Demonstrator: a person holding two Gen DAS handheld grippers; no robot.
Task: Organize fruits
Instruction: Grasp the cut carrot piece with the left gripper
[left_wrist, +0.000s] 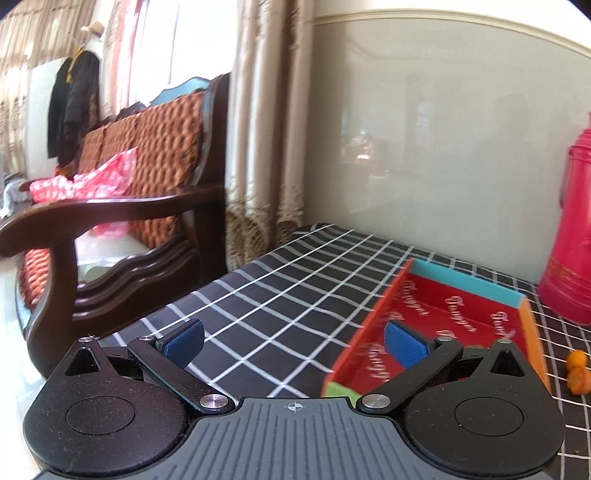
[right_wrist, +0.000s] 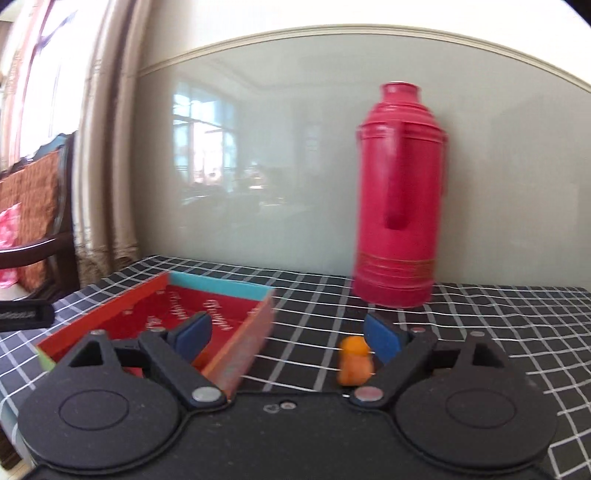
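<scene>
Left tool (left_wrist: 293, 341): fingers spread wide, holding nothing, hovering over the near-left corner of the tray, its right pad inside the tray's rim.

Tray (left_wrist: 467, 282): shallow red box with a teal far wall and an orange right wall, resting on the checked table (left_wrist: 280, 280). Much of its floor shows bare; the near part is hidden behind the tools, where a hint of orange shows in the right view.

Right tool (right_wrist: 288, 334): fingers spread wide, holding nothing, straddling the tray's right wall.

Fruits (right_wrist: 354, 360): small orange pieces, blurred, on the table just right of the tray, close against the right tool's right pad. The left view shows them as two (left_wrist: 577, 369).

Flask (right_wrist: 400, 195): tall, red, upright, behind and right of the tray.

Step judged in hand: approach to pick up. The next move likely calls for shifting the right tool rightward, centring a fruit between the pads, then closing.
</scene>
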